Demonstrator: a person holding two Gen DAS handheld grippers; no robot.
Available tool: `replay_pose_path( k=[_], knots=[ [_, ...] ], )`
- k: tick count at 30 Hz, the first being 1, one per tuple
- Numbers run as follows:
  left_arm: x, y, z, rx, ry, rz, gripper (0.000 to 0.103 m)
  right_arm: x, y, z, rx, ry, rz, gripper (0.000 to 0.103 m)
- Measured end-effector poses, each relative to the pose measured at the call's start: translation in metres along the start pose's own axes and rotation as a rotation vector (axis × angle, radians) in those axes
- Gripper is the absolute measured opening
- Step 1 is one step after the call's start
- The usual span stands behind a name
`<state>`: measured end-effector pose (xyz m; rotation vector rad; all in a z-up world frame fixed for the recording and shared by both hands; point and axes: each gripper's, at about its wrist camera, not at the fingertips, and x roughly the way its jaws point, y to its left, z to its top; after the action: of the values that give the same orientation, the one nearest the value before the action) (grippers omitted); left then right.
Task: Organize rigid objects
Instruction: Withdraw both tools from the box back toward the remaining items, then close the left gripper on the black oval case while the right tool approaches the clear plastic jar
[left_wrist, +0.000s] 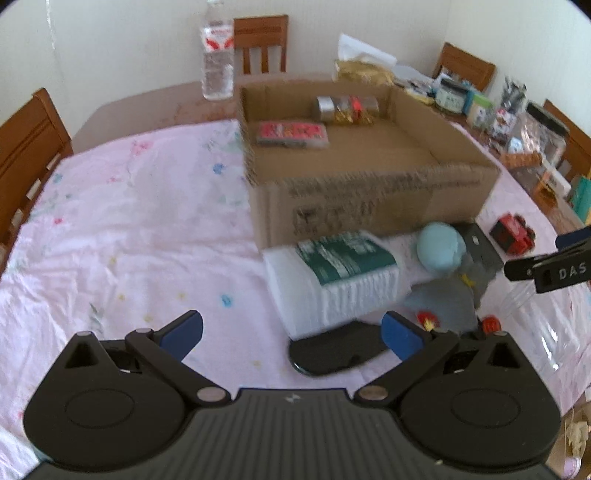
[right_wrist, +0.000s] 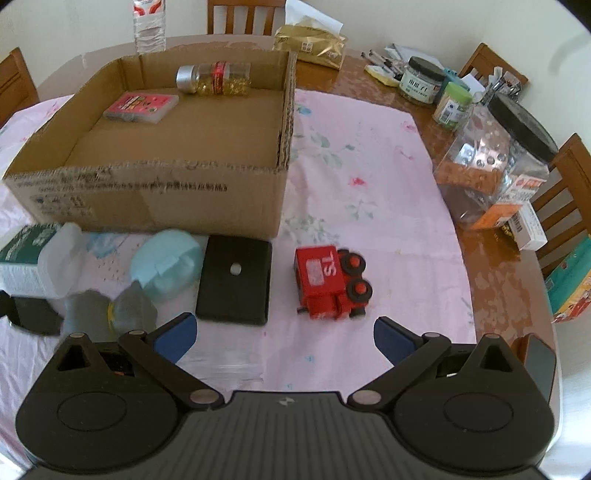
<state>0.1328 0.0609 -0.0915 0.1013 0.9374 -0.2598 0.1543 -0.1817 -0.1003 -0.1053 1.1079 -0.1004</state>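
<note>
A shallow cardboard box (right_wrist: 155, 184) sits open on a pink floral cloth (right_wrist: 369, 166). Inside it, toward 12 o'clock, a clear bottle with a silver cap (right_wrist: 214, 79) lies on its side against the far wall, and a pink flat pack (right_wrist: 140, 107) lies at about 10 o'clock of the box floor.

In the right wrist view, a row of things lies along the box's near wall: a white plastic container with a green label (right_wrist: 33, 262) at 9 o'clock, a pale blue rounded case (right_wrist: 166, 267), a black flat rectangular block (right_wrist: 234, 278) just beside it, and a red toy truck (right_wrist: 330, 284) tipped on its side at about 1 o'clock of the gripper. Grey shapes (right_wrist: 110, 310) near the case are too blurred to name. Beyond the cloth, at 2 o'clock, stand a large clear jar with a black lid (right_wrist: 506, 155) and smaller jars (right_wrist: 421, 83); a water bottle (left_wrist: 218, 55) stands at 11 o'clock behind the box.

The right gripper (right_wrist: 282, 336) is spread wide and holds nothing; the truck lies just ahead of its fingers, apart from them. The left gripper (left_wrist: 291, 334) is likewise wide and empty, with a dark oval object (left_wrist: 332, 354) between its pads and the white container just beyond.
</note>
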Motion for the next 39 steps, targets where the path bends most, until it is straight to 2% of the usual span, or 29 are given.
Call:
replay_pose_path(
  k=[4,10,22,26,32,39],
  knots=[
    [0.009,-0.009,-0.012,0.007,0.030,-0.007,0.102,-0.007,-0.005,-0.009,0.006,-0.014,0.033,0.103],
    [0.022,-0.014,-0.021,-0.074,0.071,-0.047,0.102,-0.026,-0.008,-0.013,-0.009,-0.073,0.074,0.103],
    [0.030,-0.043,-0.022,-0.032,0.021,0.063,0.103,-0.041,-0.020,-0.023,-0.022,-0.119,0.092,0.103],
    [0.033,-0.045,-0.021,-0.060,-0.002,0.080,0.103,-0.042,-0.021,-0.025,-0.051,-0.121,0.102,0.103],
    [0.030,-0.037,-0.023,-0.080,0.005,0.097,0.103,-0.047,-0.019,-0.025,-0.108,-0.119,0.132,0.103],
    [0.020,-0.020,-0.032,-0.110,0.025,0.120,0.103,-0.051,-0.006,-0.038,-0.234,-0.049,0.266,0.103]
  ],
)
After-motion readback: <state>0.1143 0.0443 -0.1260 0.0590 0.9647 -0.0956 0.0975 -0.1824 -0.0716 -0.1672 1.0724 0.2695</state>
